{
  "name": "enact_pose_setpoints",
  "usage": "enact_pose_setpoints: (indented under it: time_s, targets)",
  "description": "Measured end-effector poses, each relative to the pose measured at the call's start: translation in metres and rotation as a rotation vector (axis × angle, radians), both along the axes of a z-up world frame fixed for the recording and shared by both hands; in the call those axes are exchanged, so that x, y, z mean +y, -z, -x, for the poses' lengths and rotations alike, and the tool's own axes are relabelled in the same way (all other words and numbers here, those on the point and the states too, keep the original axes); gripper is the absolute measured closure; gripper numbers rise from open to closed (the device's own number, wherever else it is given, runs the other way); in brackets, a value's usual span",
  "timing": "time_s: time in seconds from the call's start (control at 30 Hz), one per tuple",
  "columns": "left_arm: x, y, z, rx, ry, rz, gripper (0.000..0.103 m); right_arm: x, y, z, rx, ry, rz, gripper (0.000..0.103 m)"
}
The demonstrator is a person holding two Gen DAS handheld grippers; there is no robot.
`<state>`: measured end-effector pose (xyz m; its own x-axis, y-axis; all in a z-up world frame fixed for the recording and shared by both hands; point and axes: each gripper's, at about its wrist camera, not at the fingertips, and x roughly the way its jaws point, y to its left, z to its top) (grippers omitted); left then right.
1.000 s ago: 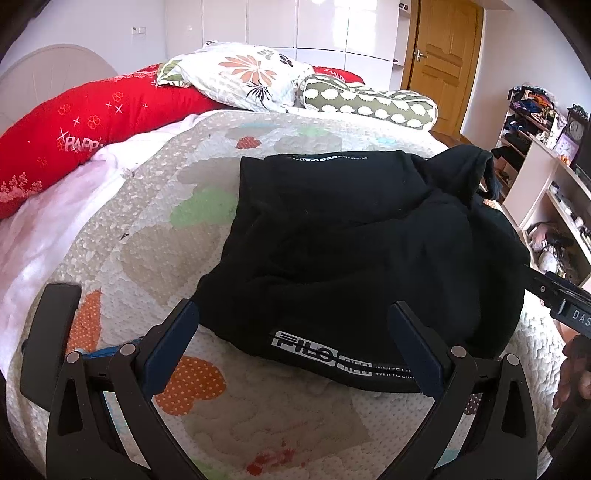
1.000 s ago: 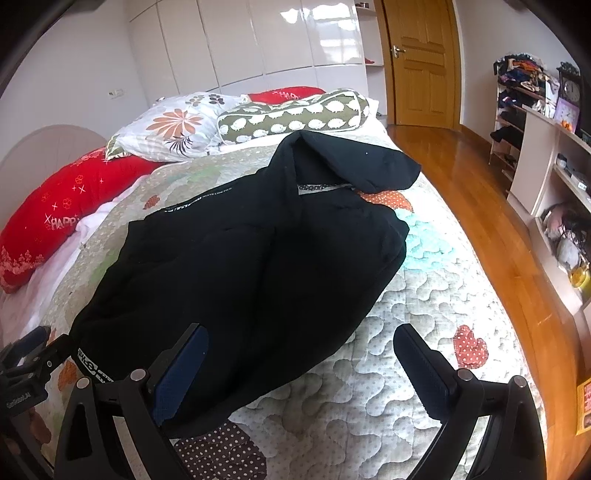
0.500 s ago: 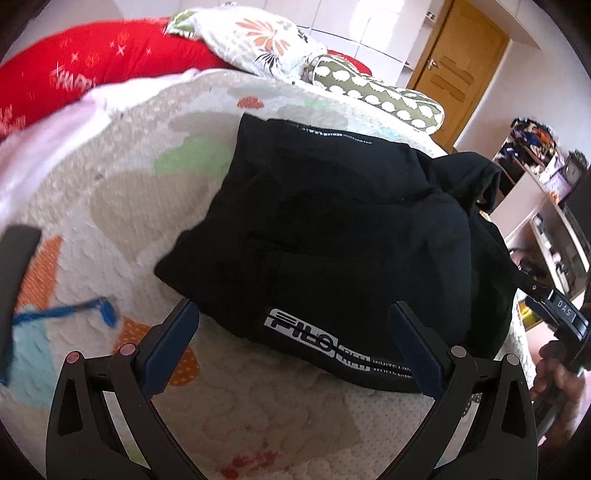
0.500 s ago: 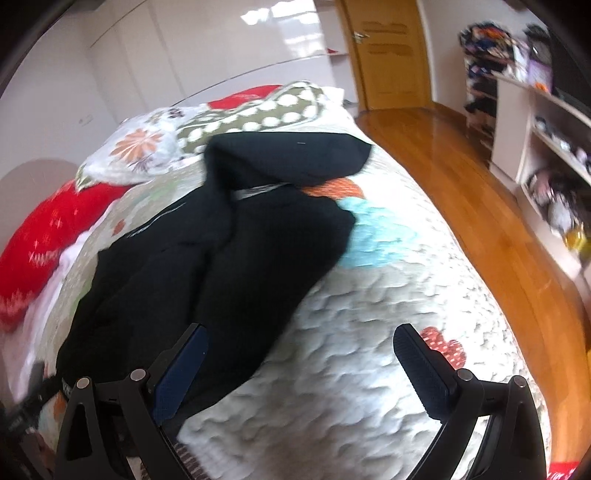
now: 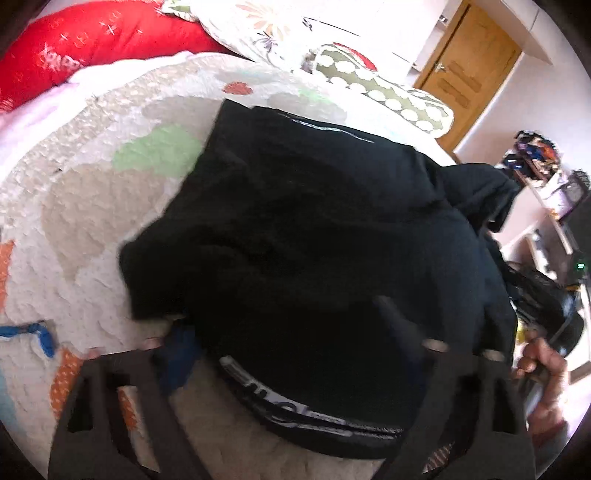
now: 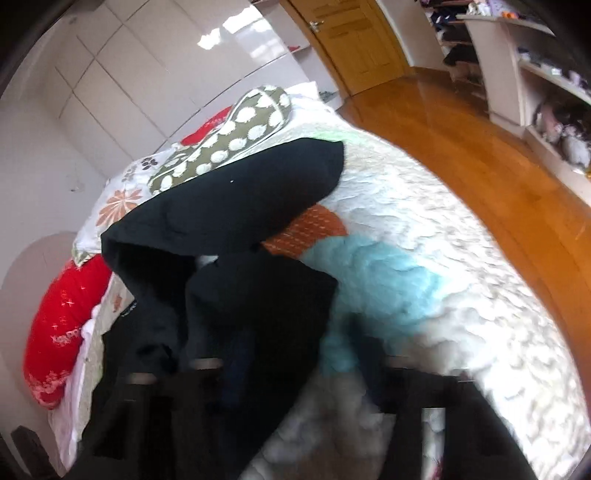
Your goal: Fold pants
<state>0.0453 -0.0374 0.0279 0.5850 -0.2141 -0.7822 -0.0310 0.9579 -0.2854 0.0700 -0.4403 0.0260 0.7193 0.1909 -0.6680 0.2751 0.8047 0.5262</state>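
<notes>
Left wrist view. A red pillow occupies the upper left of the frame. A floral pillow lies at top centre, with a green spotted bolster to its right. The quilted bedspread fills the left half of the frame; a blue strap rests on it at lower left. The black pants lie bunched on the bedspread at frame centre, with a white-lettered band along the lower edge of the pile. The left gripper sits at the bottom of the frame. Its fingers are spread wide, one at each side of the near edge of the pants, and nothing is clamped between them. A wooden door stands at upper right. A hand holding a dark device appears at the right edge.

Right wrist view. The same red pillow sits at the left edge. The pants extend from lower left to upper centre, with one section raised and folded over toward the bolster. The right gripper occupies the bottom of the frame and is heavily motion-blurred. The fingers appear to stand apart, the left one over the pants fabric and the right one over the bedspread; contact with the fabric cannot be determined. Wooden flooring fills the upper right, bordered by white shelving.
</notes>
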Motion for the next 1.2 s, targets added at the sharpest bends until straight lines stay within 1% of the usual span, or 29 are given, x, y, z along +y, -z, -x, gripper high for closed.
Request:
enact_pose_setpoints:
  time_s: [0.03,0.07,0.1,0.13,0.17,0.2,0.27,0.3,0.37,0.43,0.5,0.53,0.57,0.6,0.63,0.67,0.7,0.73,0.8,0.83,0.87,0.9,0.93,0.97,1.03,1.1,1.17,1.2]
  targets:
    - [0.002,-0.001,0.000,0.001,-0.012,-0.009,0.053,0.000,0.000,-0.001,0.002,0.000,-0.005,0.082]
    - [0.004,-0.002,0.000,0.001,-0.013,-0.001,0.064,0.000,-0.004,0.002,-0.008,0.000,-0.002,0.088]
    - [0.008,-0.006,0.000,-0.003,-0.012,0.017,0.076,0.002,-0.010,0.007,-0.022,0.000,0.006,0.092]
    - [0.012,-0.009,0.002,-0.007,-0.014,0.025,0.079,0.002,-0.020,0.018,-0.048,0.013,0.028,0.092]
    - [0.015,-0.014,0.005,-0.011,-0.018,0.029,0.079,0.004,-0.029,0.026,-0.069,0.026,0.050,0.092]
    - [0.019,-0.019,0.009,-0.025,-0.019,0.034,0.083,0.004,-0.037,0.038,-0.092,0.030,0.067,0.092]
    - [0.026,-0.031,0.018,-0.056,-0.011,0.043,0.084,0.007,-0.054,0.063,-0.131,0.028,0.099,0.093]
    - [0.030,-0.037,0.025,-0.067,-0.002,0.042,0.084,0.008,-0.062,0.077,-0.136,0.033,0.124,0.094]
    - [0.040,-0.044,0.038,-0.072,0.004,0.021,0.084,0.008,-0.074,0.104,-0.153,0.040,0.137,0.094]
    - [0.050,-0.043,0.049,-0.064,0.013,-0.007,0.084,0.005,-0.080,0.135,-0.155,0.054,0.163,0.094]
    - [0.057,-0.033,0.060,-0.042,-0.004,-0.071,0.084,0.006,-0.075,0.161,-0.102,0.063,0.220,0.094]
    - [0.059,-0.025,0.064,-0.023,-0.016,-0.117,0.084,0.005,-0.068,0.168,-0.066,0.059,0.244,0.094]
    - [0.063,-0.017,0.065,0.002,-0.027,-0.141,0.084,0.004,-0.056,0.174,-0.003,0.058,0.272,0.094]
    - [0.070,-0.008,0.065,0.032,-0.045,-0.131,0.084,0.001,-0.045,0.178,0.046,0.059,0.282,0.094]
    - [0.077,-0.003,0.066,0.051,-0.065,-0.103,0.084,-0.004,-0.032,0.181,0.095,0.059,0.280,0.094]
    - [0.081,-0.002,0.067,0.055,-0.077,-0.085,0.084,-0.011,-0.020,0.183,0.146,0.065,0.263,0.094]
    - [0.085,-0.003,0.069,0.050,-0.091,-0.070,0.084,-0.015,-0.016,0.186,0.157,0.071,0.250,0.094]
    - [0.088,-0.007,0.070,0.038,-0.104,-0.059,0.084,-0.017,-0.016,0.189,0.146,0.077,0.247,0.094]
    - [0.089,-0.015,0.073,0.012,-0.107,-0.032,0.084,-0.016,-0.028,0.193,0.122,0.088,0.273,0.094]
    - [0.088,-0.019,0.074,0.001,-0.101,-0.025,0.083,-0.014,-0.034,0.193,0.108,0.090,0.286,0.093]
    - [0.087,-0.021,0.075,-0.007,-0.099,-0.024,0.072,-0.013,-0.040,0.195,0.097,0.098,0.304,0.092]
    - [0.086,-0.023,0.075,-0.014,-0.098,-0.019,0.049,-0.012,-0.044,0.195,0.095,0.105,0.312,0.088]
    - [0.084,-0.024,0.073,-0.013,-0.099,-0.011,0.038,-0.010,-0.048,0.193,0.094,0.115,0.318,0.083]
    - [0.083,-0.024,0.072,-0.014,-0.101,0.004,0.030,-0.010,-0.052,0.194,0.091,0.129,0.325,0.081]
    - [0.080,-0.021,0.066,-0.011,-0.103,0.025,0.030,-0.011,-0.060,0.194,0.069,0.154,0.338,0.070]
    - [0.072,-0.015,0.051,0.008,-0.105,0.019,0.030,-0.011,-0.067,0.194,0.048,0.163,0.322,0.065]
    - [0.069,-0.008,0.040,0.028,-0.107,0.024,0.030,-0.006,-0.072,0.190,-0.013,0.109,0.270,0.063]
    - [0.067,-0.004,0.034,0.035,-0.109,0.035,0.030,0.001,-0.071,0.185,-0.033,0.059,0.246,0.062]
